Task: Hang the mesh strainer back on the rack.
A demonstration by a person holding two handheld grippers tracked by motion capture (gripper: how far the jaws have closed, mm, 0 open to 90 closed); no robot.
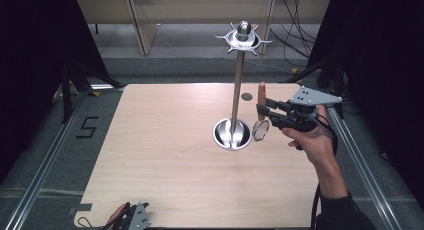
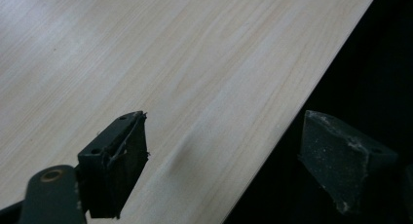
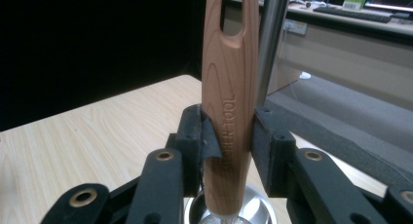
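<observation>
A wooden-handled utensil (image 1: 261,96) with a small round mesh head (image 1: 260,130) hangs upright, handle up, just right of a metal rack. My right gripper (image 1: 261,112) is shut on the handle. In the right gripper view the pads press both sides of the wooden handle (image 3: 230,102) at my right gripper (image 3: 229,146), with a slot cut in its upper end. The rack has a pole (image 1: 238,85), a crown of hooks (image 1: 243,38) and a bowl-shaped base (image 1: 231,134). My left gripper (image 1: 132,217) rests at the table's near-left edge, open (image 2: 229,136) with nothing between its pads.
The light wooden table (image 1: 165,155) carries a small dark round mark (image 1: 246,96) behind the rack. The rack's pole (image 3: 270,39) stands right behind the held handle. Metal rails run along both sides of the table, and cables lie on the floor beyond.
</observation>
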